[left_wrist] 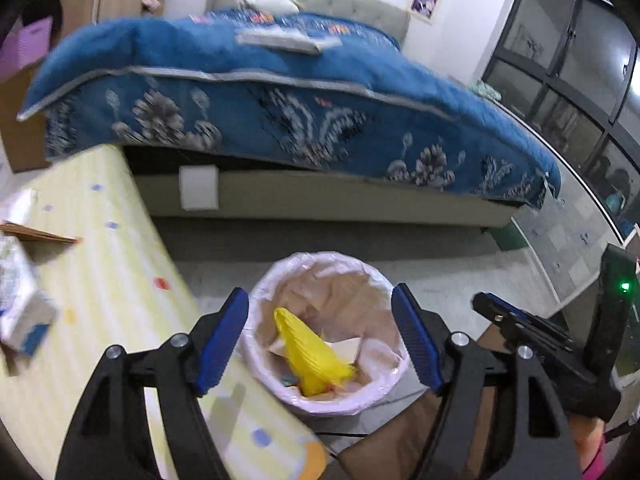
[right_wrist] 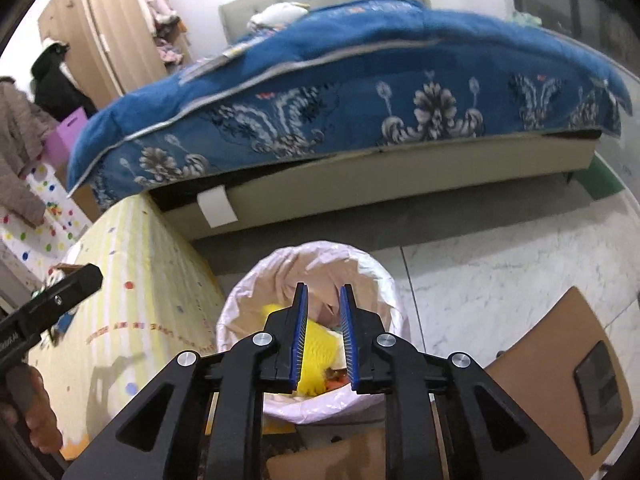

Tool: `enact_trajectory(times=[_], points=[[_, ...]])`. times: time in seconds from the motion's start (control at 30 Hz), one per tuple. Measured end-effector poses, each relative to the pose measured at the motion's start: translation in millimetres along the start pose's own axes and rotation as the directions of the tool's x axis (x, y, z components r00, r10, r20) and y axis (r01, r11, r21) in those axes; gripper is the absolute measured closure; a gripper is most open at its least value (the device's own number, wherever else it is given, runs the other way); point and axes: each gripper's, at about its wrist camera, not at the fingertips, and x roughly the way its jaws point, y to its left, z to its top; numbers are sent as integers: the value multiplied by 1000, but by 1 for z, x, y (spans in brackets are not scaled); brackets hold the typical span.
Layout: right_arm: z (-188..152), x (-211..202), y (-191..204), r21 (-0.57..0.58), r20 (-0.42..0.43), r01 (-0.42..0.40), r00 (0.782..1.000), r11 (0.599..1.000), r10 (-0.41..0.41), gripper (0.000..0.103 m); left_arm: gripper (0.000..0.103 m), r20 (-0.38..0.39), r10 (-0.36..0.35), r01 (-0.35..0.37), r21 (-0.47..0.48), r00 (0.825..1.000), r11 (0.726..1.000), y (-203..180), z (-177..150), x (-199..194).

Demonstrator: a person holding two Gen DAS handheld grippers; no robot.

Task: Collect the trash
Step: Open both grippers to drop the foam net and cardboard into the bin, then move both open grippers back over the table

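Bedroom floor of pale tile is seen, with a table in a yellow dotted cloth (left_wrist: 112,280) beside a bed under a blue quilt (left_wrist: 280,92). Both grippers are held over a bin lined with a pale bag (left_wrist: 380,276). The left gripper (left_wrist: 320,336) is spread wide with nothing between its blue pads. The right gripper (right_wrist: 323,336) is parted only narrowly, and nothing is pinched. Below the jaws, inside the bin, a crumpled yellow bag (left_wrist: 316,356) lies on paper scraps. It is judged light, soft and slippery; a bunched fold would best be pinched. More litter, including a small carton (left_wrist: 28,320), is left on the table.
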Motion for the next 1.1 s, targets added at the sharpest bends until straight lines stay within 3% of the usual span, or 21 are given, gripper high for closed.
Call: enact_trajectory(times=[0.2,0.33,0.4,0.47,0.63,0.73,0.97,1.1], points=[[-1,-38,34,-69,41,-74,996,995,77,85,30,65,97,-97,-7,993,995,19,-16,-55],[-4,-58,67,-144,44,-163,984,976,170,85,29,85,175,-175,-10,981,984,34,-32,-89],[-8,-67,89,-198,32,-224,972,954,234,80,28,91,203,-202,-27,975,979,46,-41,-106],[-13,-75,112,-254,21,-269,959,929,284,69,28,98,235,-231,-55,967,971,60,-53,-126],[-25,-94,169,-371,5,-333,933,867,360,57,27,112,355,-340,-134,928,931,97,-82,-173],[-32,-103,200,-403,-33,-388,911,829,410,57,27,106,426,-400,-204,898,893,121,-98,-202],[-44,-118,244,-453,-84,-433,891,779,447,57,23,102,544,-497,-295,833,816,160,-129,-262],[-46,-122,261,-474,-97,-432,892,767,442,57,23,109,561,-500,-340,821,797,178,-141,-279]])
